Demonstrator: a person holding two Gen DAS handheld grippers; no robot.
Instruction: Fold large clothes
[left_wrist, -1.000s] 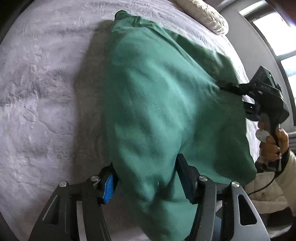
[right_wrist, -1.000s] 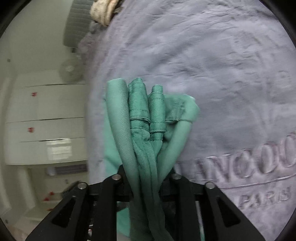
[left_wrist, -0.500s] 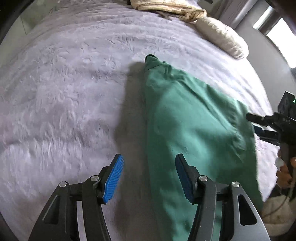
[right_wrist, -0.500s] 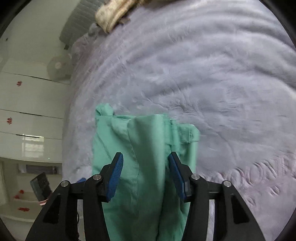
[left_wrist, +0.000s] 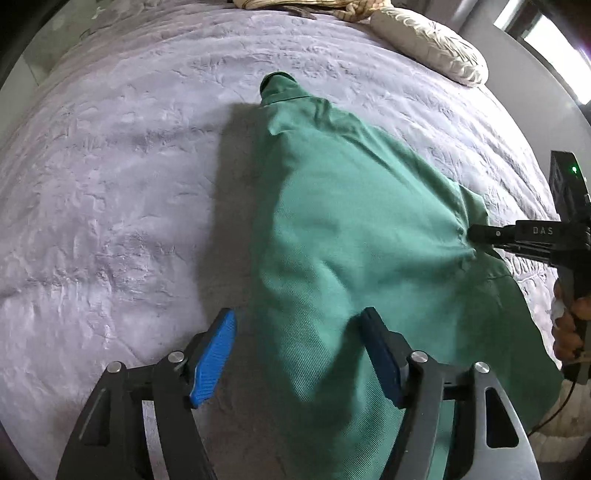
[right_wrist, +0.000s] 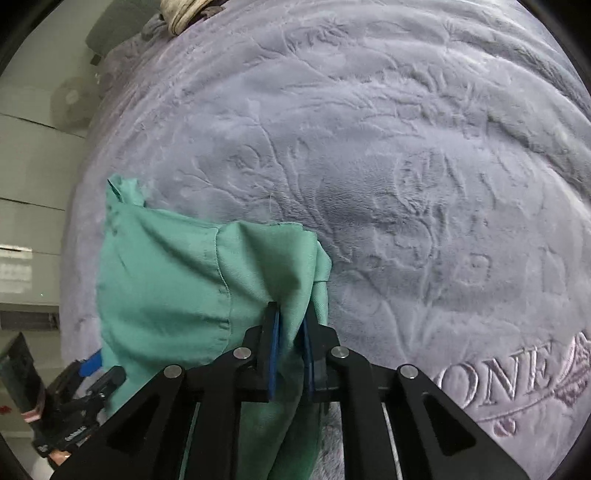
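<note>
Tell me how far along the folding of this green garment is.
Partly done: the green garment lies doubled in a long strip on the purple blanket. In hand: the right gripper has just closed on a bunched edge, while the left gripper has been opening, fabric loose between its jaws. Left: folding the strip into a compact stack.

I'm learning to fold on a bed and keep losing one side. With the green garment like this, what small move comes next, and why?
Probably close the left tool on the green garment. Its jaws have just been opening and stand apart around the cloth without pinching it, while the right tool, just closing, is already shut on a fold. Gripping both sides should allow an even lift.
</note>
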